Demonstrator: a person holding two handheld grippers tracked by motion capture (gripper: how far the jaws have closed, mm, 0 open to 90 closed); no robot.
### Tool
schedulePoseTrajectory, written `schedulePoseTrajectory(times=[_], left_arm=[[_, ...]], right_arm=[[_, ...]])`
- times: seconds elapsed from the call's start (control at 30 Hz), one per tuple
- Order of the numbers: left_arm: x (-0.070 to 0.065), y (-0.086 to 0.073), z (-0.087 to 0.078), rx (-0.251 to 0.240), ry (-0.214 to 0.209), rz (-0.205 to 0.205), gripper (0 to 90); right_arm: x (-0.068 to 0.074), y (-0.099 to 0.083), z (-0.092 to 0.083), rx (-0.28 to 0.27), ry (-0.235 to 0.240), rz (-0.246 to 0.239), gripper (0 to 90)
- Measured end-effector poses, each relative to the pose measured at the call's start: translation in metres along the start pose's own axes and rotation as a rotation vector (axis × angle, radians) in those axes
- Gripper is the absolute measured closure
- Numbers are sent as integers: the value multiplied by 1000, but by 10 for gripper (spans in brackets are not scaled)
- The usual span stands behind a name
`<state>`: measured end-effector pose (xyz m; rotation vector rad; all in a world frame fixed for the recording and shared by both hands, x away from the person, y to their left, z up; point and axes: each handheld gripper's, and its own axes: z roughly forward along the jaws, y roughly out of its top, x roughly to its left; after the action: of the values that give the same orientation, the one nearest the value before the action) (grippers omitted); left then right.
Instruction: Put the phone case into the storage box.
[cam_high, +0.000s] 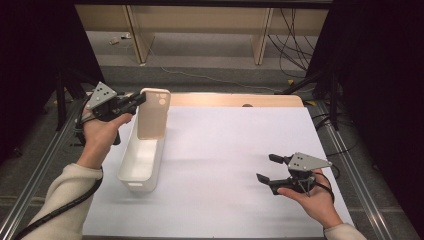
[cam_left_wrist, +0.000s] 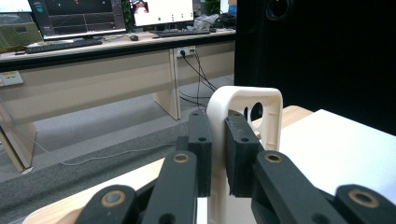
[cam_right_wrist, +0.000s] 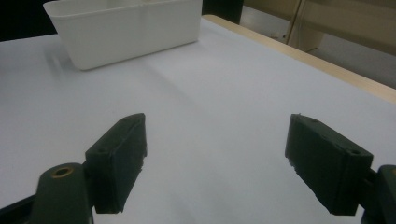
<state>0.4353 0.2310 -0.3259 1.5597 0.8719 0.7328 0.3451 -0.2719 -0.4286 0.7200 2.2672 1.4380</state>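
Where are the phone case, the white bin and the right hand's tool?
Phone case (cam_high: 154, 114), high view, middle of its back.
White bin (cam_high: 131, 183), high view, near end wall.
Right tool (cam_high: 266, 168), high view, midway between its open tips.

Phone case (cam_high: 154, 114) stands upright in bin (cam_high: 141, 165), table's (cam_high: 240, 145) left.

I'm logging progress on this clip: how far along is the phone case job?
Done: the left tool has clamped the beige phone case by its top edge. In hand: the case is held upright, its lower end inside the white bin. Left: probably releasing it into the bin. The right tool rests open on the white table, holding nothing.
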Motion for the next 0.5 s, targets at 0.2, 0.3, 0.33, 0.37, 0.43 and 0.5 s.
schedulePoseTrajectory(times=[0.2, 0.3, 0.33, 0.37, 0.43, 0.5], left_arm=[[2, 0, 1, 4, 2, 9, 820], [4, 0, 1, 4, 6, 7, 820], [4, 0, 2, 4, 7, 7, 820], [4, 0, 2, 4, 7, 7, 820], [5, 0, 2, 6, 9, 9, 820], [6, 0, 2, 7, 11, 11, 820]], right_arm=[[0, 0, 0, 0, 0, 0, 220], [0, 0, 0, -1, 0, 0, 219], [0, 0, 0, 0, -1, -1, 219], [0, 0, 0, 0, -1, -1, 219], [0, 0, 0, 1, 1, 0, 219], [0, 0, 0, 1, 1, 1, 220]])
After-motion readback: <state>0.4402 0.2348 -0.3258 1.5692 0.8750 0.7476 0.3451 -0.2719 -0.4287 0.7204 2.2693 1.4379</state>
